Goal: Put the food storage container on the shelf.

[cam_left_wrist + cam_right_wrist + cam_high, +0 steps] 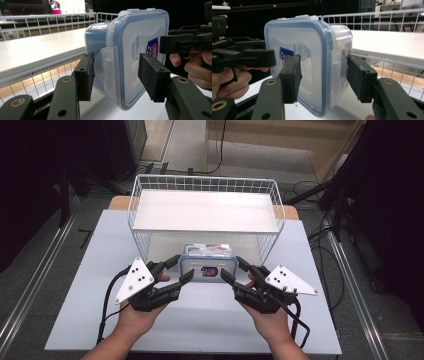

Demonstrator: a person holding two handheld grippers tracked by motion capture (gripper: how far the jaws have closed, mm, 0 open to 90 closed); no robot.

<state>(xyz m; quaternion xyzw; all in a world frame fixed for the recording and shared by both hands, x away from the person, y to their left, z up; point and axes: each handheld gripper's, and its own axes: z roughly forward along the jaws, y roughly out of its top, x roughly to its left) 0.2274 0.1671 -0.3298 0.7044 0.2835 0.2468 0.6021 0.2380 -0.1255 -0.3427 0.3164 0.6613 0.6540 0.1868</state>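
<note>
Nearest the camera, both hands came in over the surface's (75, 320) near edge, each with a claw. Left claw (179, 270) and right claw (229, 269) stood half closed, pads pressed on opposite ends of the lidded plastic container (206, 262), gripping lid and side latch together. The container stood on edge, its blue-rimmed lid facing the person, seemingly lifted clear of the surface, just before the wire basket shelf (204, 210) toward the far edge. Judgement: pickup done; placing remained, probably onto the white shelf board or under it.
</note>
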